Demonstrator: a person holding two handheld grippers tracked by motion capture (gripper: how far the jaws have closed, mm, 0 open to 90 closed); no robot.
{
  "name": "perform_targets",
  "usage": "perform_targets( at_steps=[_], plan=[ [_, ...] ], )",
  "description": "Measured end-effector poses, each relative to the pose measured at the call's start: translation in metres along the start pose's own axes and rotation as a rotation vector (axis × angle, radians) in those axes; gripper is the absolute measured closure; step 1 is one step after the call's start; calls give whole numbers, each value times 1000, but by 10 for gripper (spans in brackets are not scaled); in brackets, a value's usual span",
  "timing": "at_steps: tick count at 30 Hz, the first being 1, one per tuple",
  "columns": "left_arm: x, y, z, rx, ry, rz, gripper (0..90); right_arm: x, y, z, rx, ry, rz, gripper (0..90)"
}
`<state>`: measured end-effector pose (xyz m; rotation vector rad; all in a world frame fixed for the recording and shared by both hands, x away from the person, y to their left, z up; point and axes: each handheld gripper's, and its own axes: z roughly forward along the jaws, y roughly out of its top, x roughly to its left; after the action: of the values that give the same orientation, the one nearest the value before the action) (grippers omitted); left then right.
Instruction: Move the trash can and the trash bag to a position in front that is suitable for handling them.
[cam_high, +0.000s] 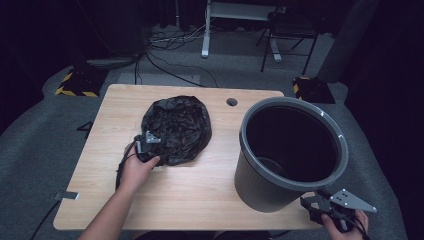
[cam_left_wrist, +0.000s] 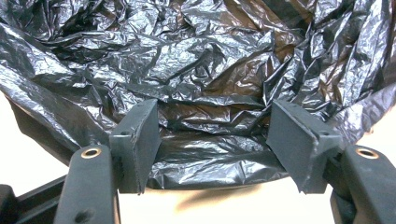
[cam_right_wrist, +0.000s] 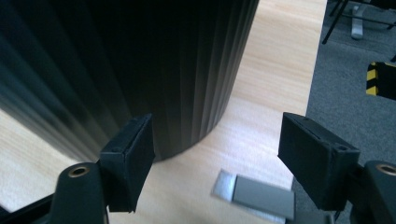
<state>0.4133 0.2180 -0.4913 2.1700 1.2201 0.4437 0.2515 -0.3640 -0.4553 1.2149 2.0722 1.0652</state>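
Note:
A crumpled black plastic bag (cam_high: 176, 127) lies in a heap on the wooden table (cam_high: 200, 190), left of centre. My left gripper (cam_high: 146, 145) is at the bag's near-left edge, open; in the left gripper view the bag (cam_left_wrist: 205, 70) spreads ahead and its near edge lies between the wide-apart jaws, with no pad pressing on it. A grey ribbed bin (cam_high: 290, 150) stands upright on the right. My right gripper (cam_high: 320, 205) is at the table's near-right corner beside the bin's base, open, with the bin wall (cam_right_wrist: 116, 70) just ahead.
A round cable hole (cam_high: 231, 102) sits near the table's far edge. Grey tape tabs (cam_right_wrist: 254, 191) mark the near right edge. Beyond the table are carpet, cables, a chair (cam_high: 290, 35) and yellow-black striped blocks (cam_high: 75, 85).

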Motion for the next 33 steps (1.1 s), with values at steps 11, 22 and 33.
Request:
perform_targets(
  at_steps=[11, 22, 33],
  plan=[
    [20, -62, -56, 7, 62, 5, 332, -23, 13, 1, 51, -141, 26, 280],
    [22, -121, -102, -14, 64, 18, 273, -27, 23, 8, 30, -124, 44, 258],
    [19, -143, -153, -107, 104, -26, 250, -33, 30, 13, 33, -153, 37, 158]
  ],
)
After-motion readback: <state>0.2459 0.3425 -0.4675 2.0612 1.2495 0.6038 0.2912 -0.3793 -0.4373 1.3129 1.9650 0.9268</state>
